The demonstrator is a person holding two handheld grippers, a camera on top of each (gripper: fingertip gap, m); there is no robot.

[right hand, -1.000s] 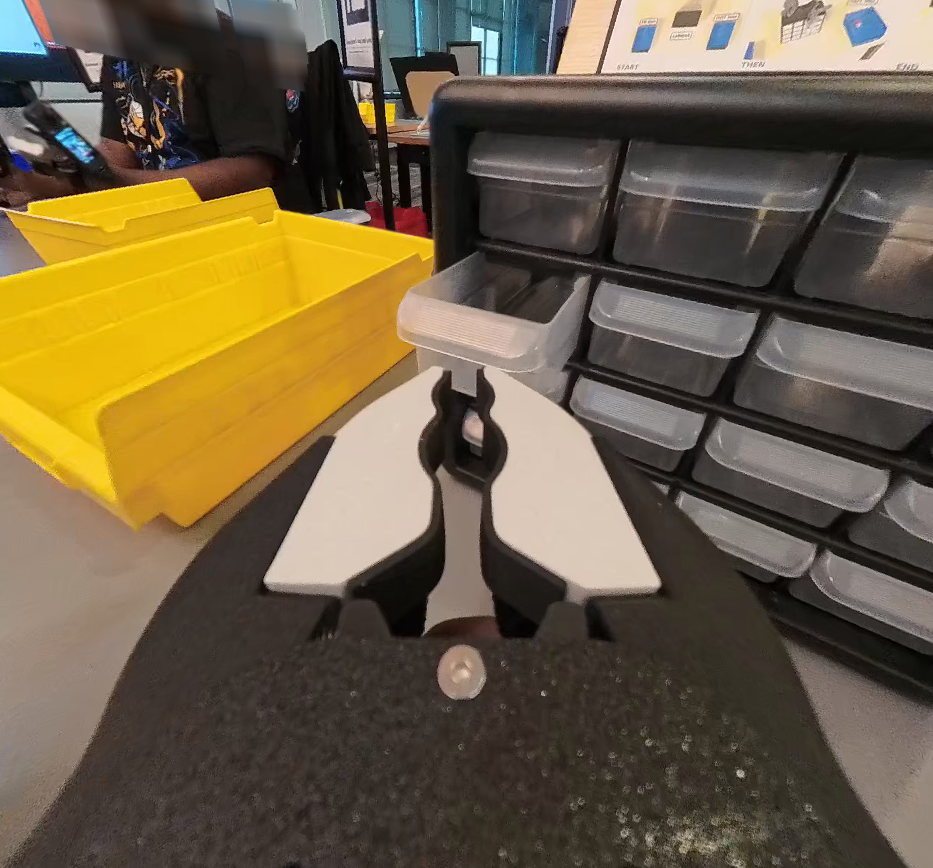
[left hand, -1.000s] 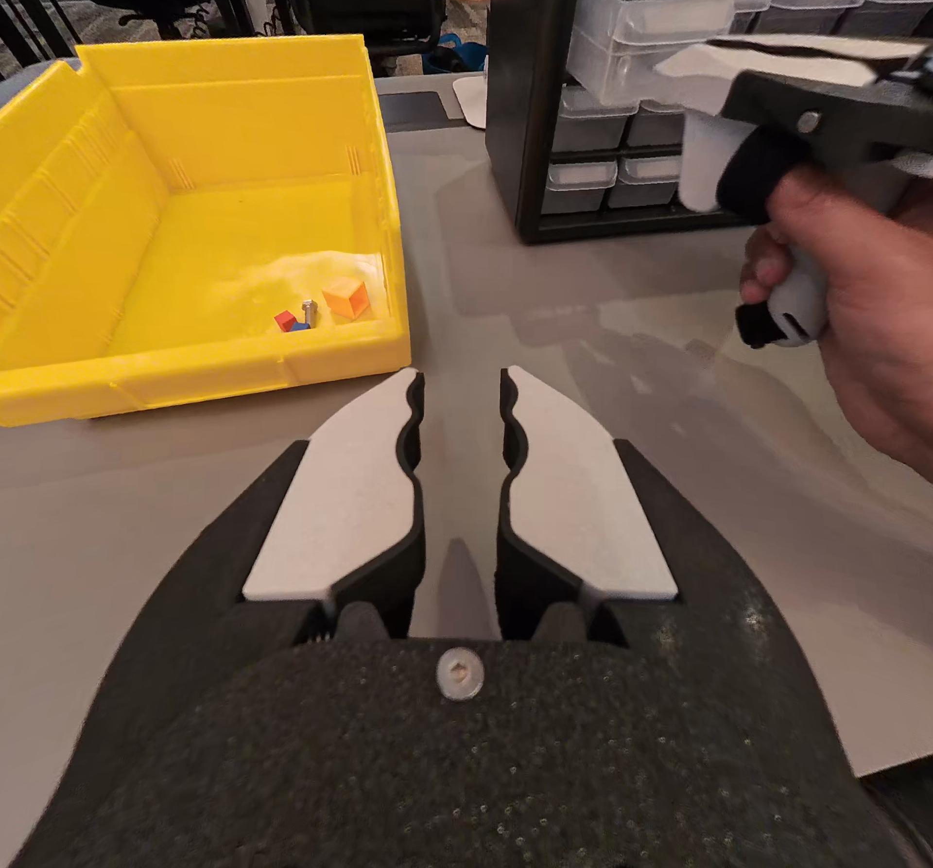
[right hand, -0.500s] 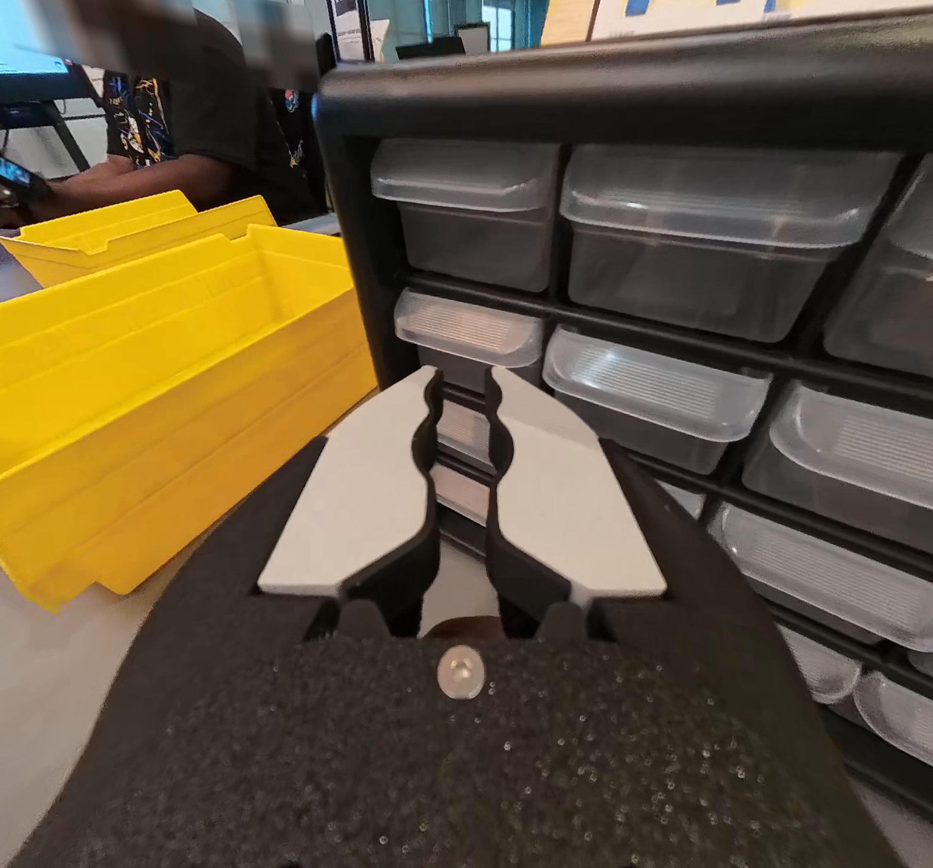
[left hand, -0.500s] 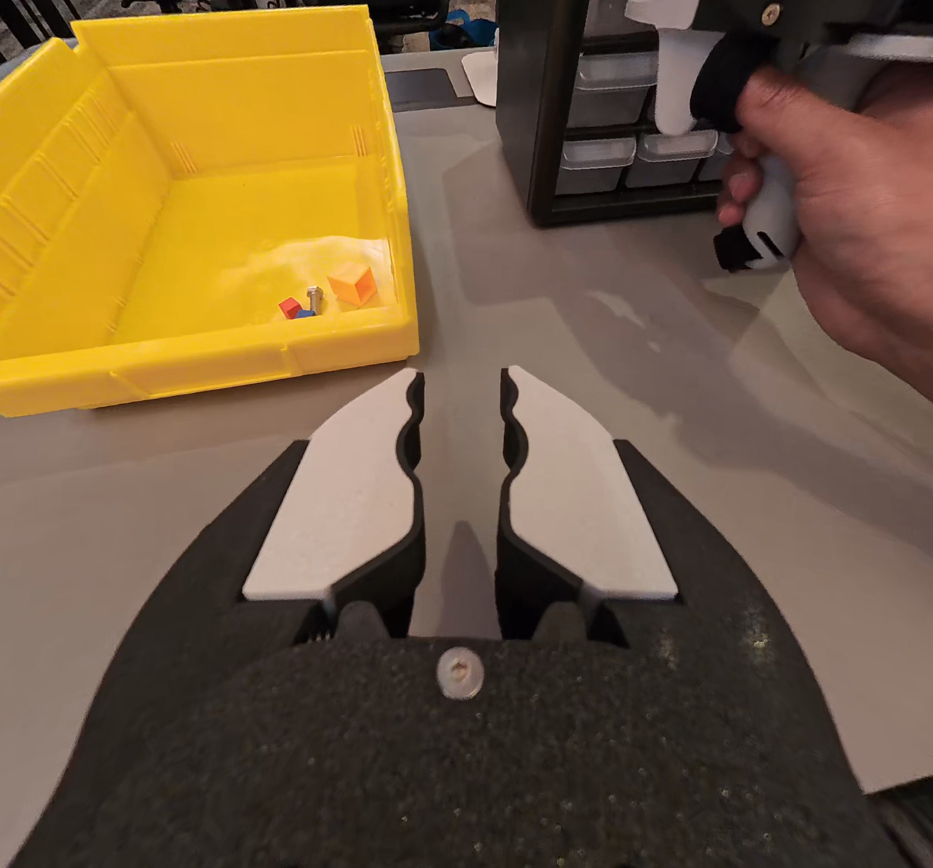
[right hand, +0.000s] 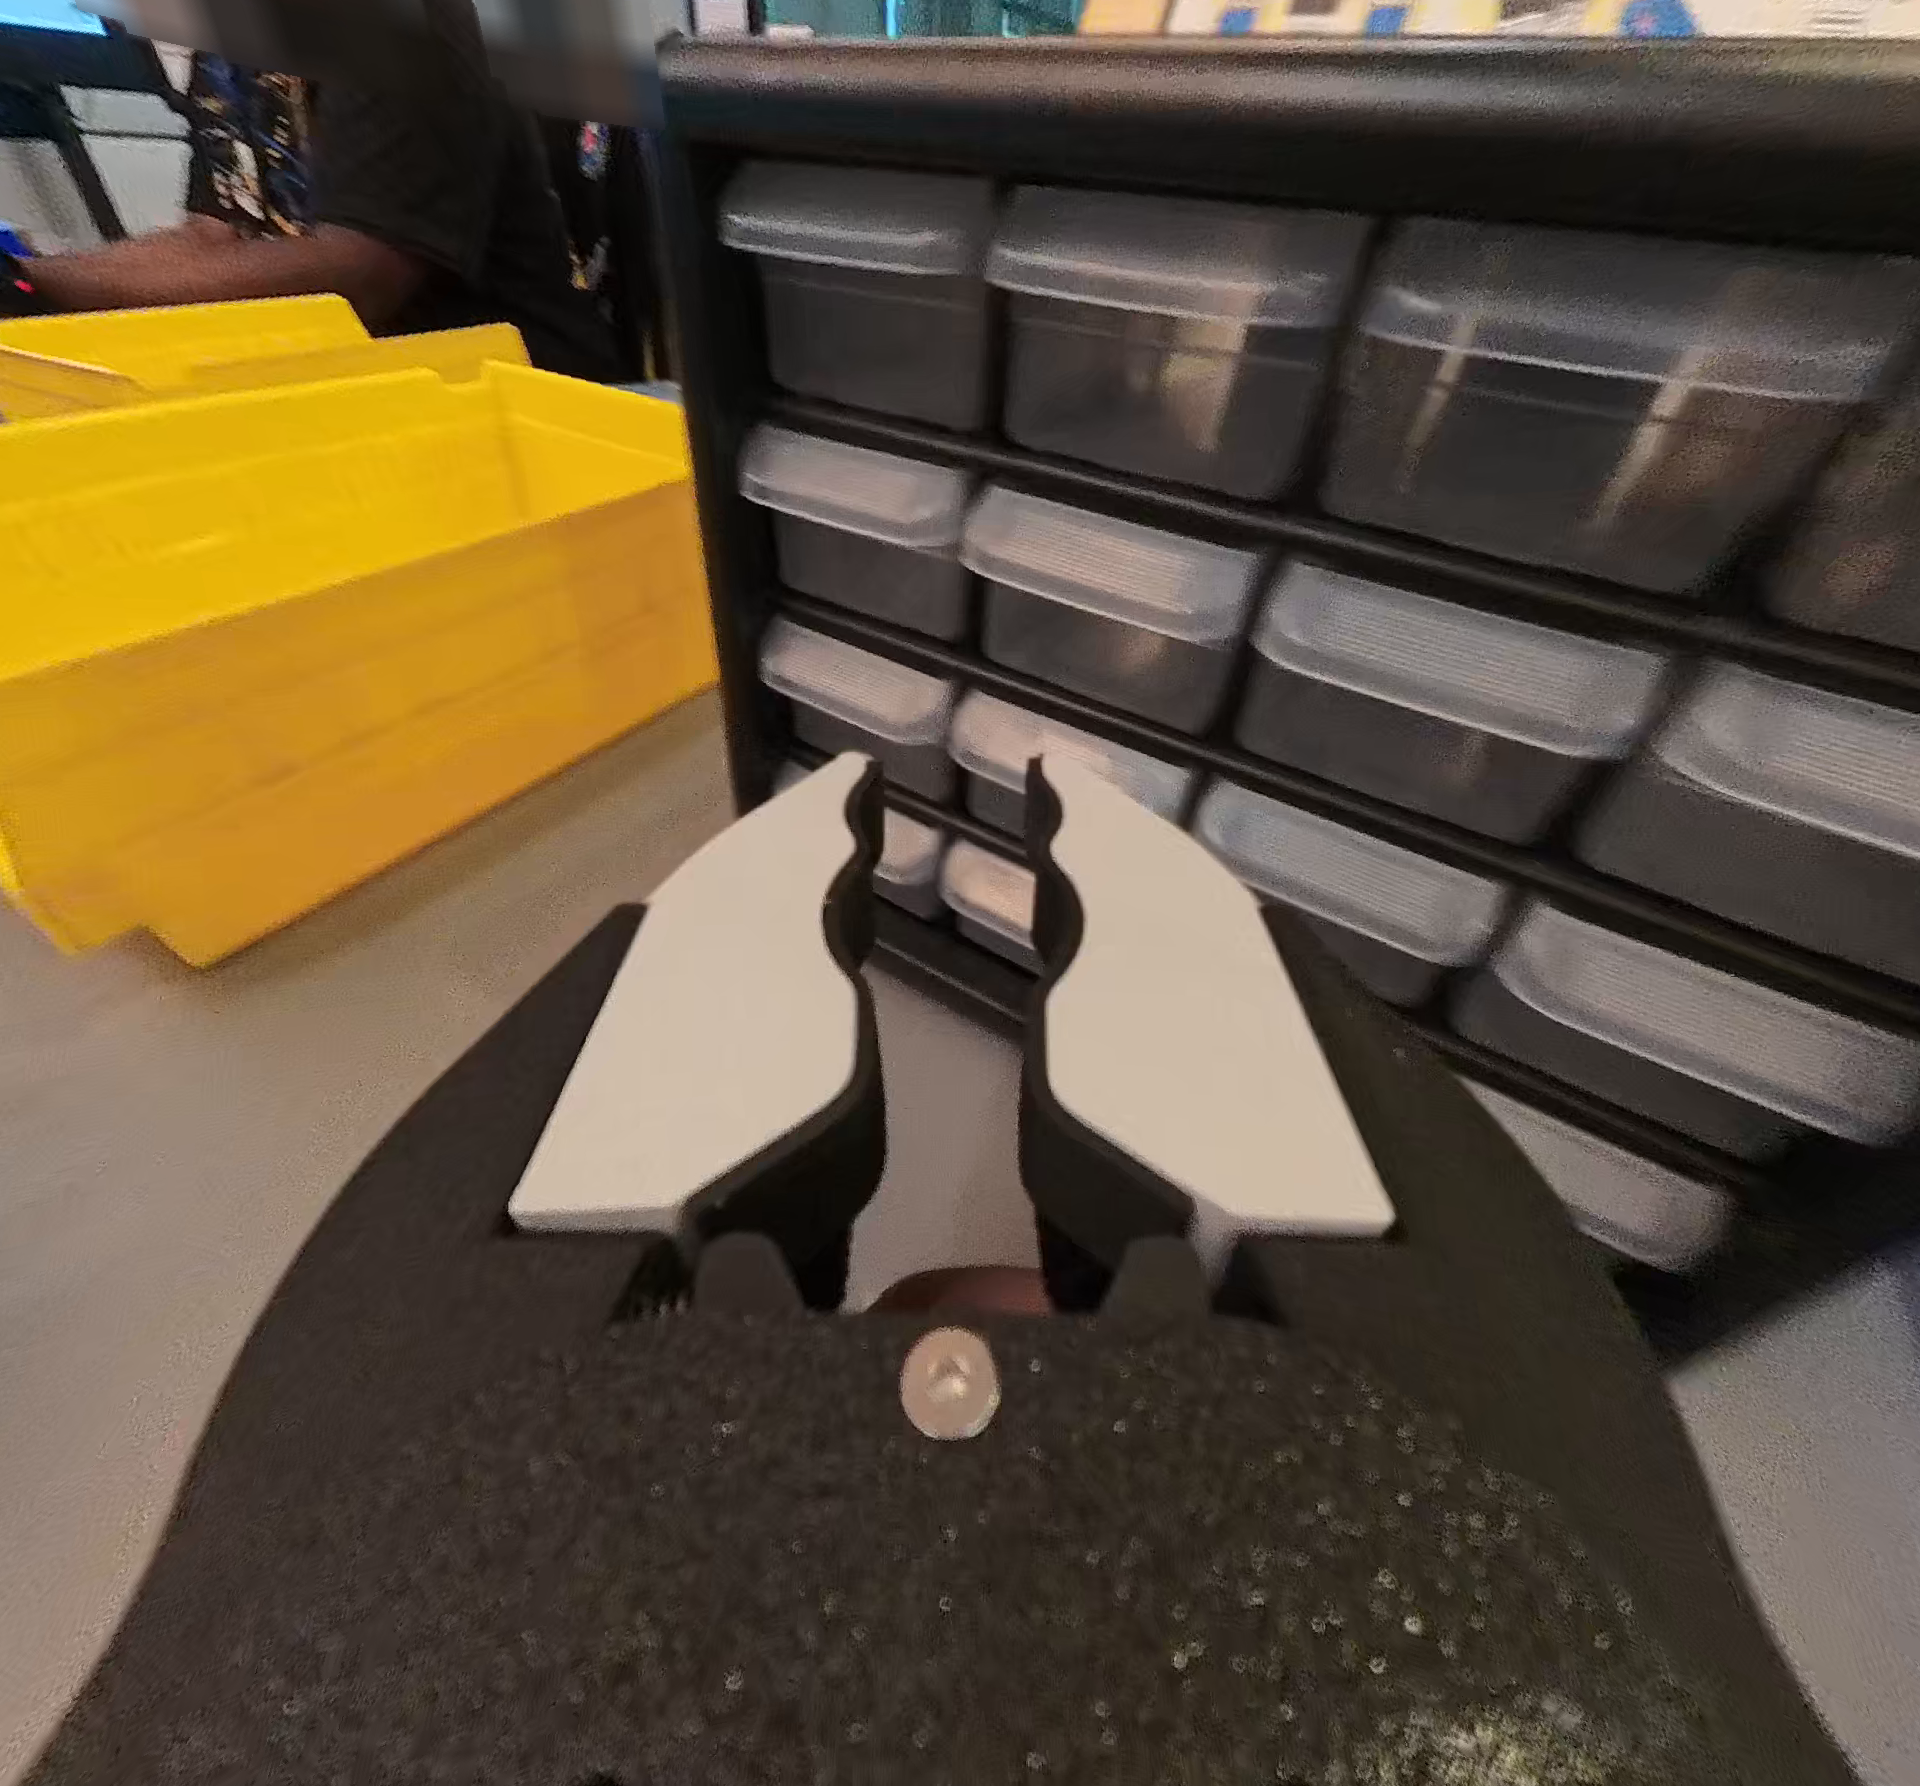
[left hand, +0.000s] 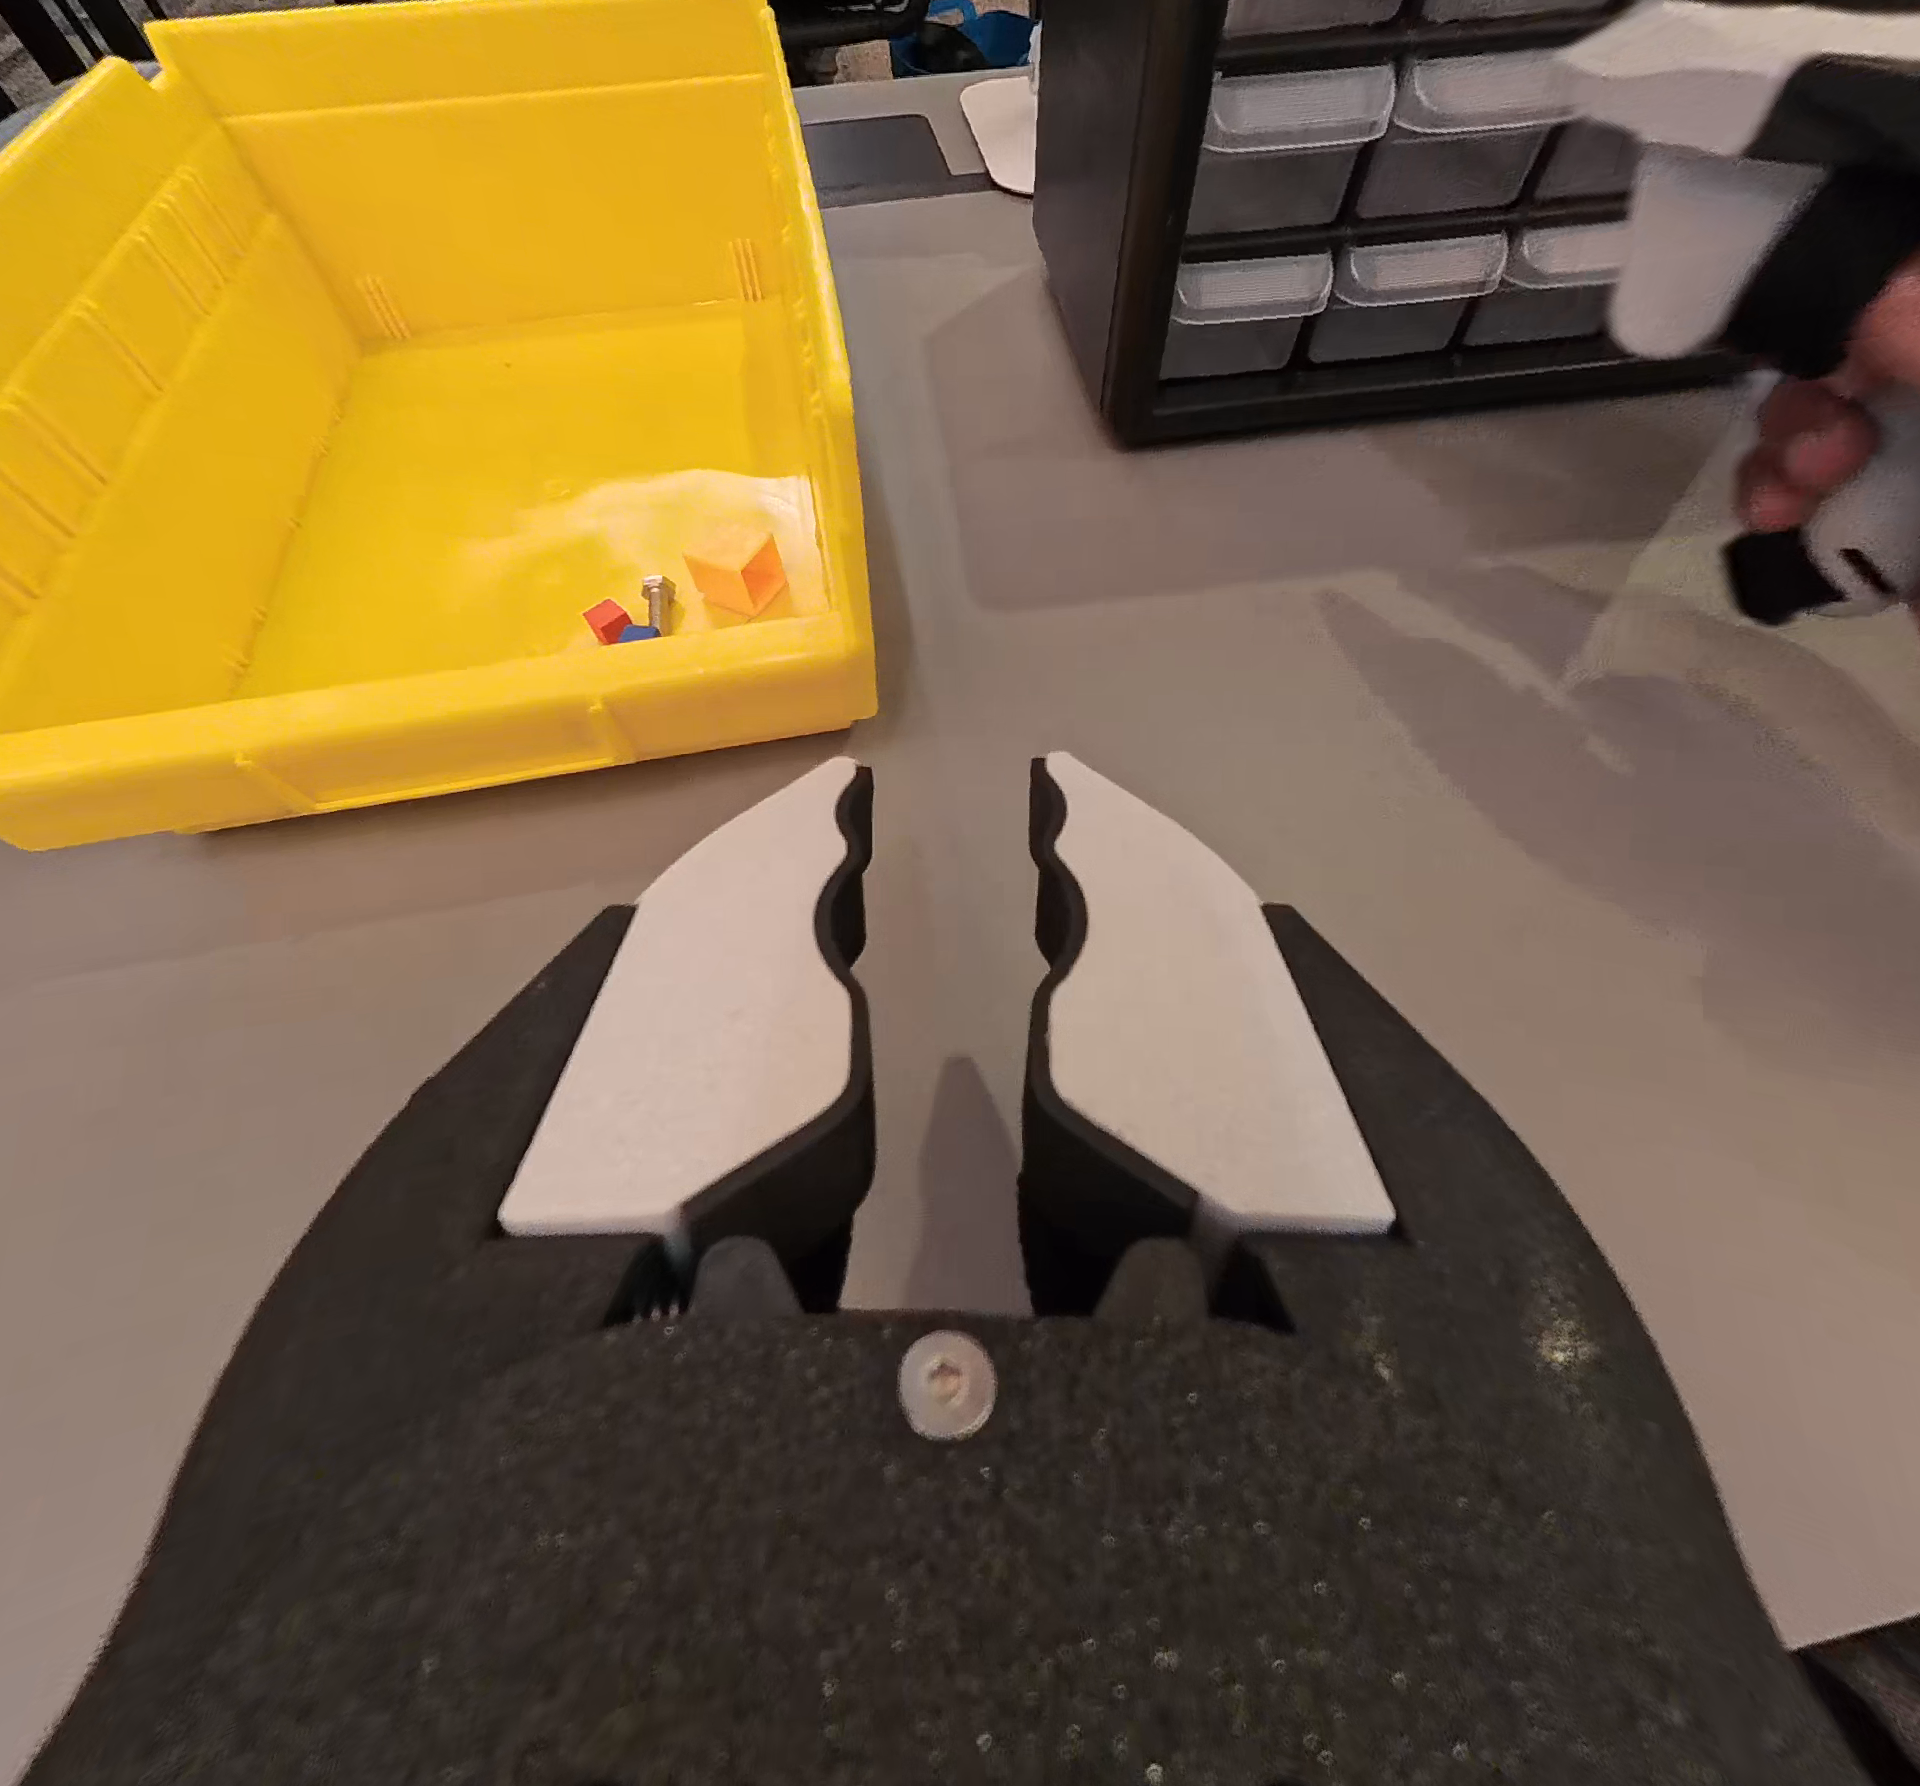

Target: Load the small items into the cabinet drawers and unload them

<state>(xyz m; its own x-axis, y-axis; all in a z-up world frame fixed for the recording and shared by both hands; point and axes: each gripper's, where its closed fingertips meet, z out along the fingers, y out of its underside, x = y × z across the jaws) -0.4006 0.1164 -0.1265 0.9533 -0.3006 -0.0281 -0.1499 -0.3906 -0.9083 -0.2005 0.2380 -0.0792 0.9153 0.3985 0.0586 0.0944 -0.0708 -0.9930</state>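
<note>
Left gripper [left hand: 948, 780]: jaws parted by a moderate gap, nothing held between them; it is poised over the bare grey table [left hand: 1195, 801]. Toward 11 o'clock from its tips, the yellow bin [left hand: 416, 178] is seen resting on the table. In the bin's near right corner a small cluster is noted: an orange cube [left hand: 734, 570], a metal bolt [left hand: 657, 600], a red cube [left hand: 605, 618] and a blue piece [left hand: 636, 633], largely hidden by the bin's front wall. The bolt lies just beside the red cube; the orange cube sits slightly apart at 3 o'clock of them.

Right gripper [right hand: 951, 786]: jaws likewise parted by a moderate gap, nothing gripped. It is pointed at the lower left drawers of the black drawer cabinet [right hand: 1247, 95], close to the front but not seen touching it. All clear drawers [right hand: 1112, 583] in view are pushed in; their contents cannot be told through the blur. The yellow bin [right hand: 343, 593] lies at 9 o'clock of the cabinet.

In the left wrist view the right gripper's white and black handle [left hand: 1704, 271] is seen at 2 o'clock, held by a hand [left hand: 1818, 448], in front of the cabinet [left hand: 1132, 178].

Behind the bin, a seated person in a dark shirt [right hand: 436, 157] is partly visible.
</note>
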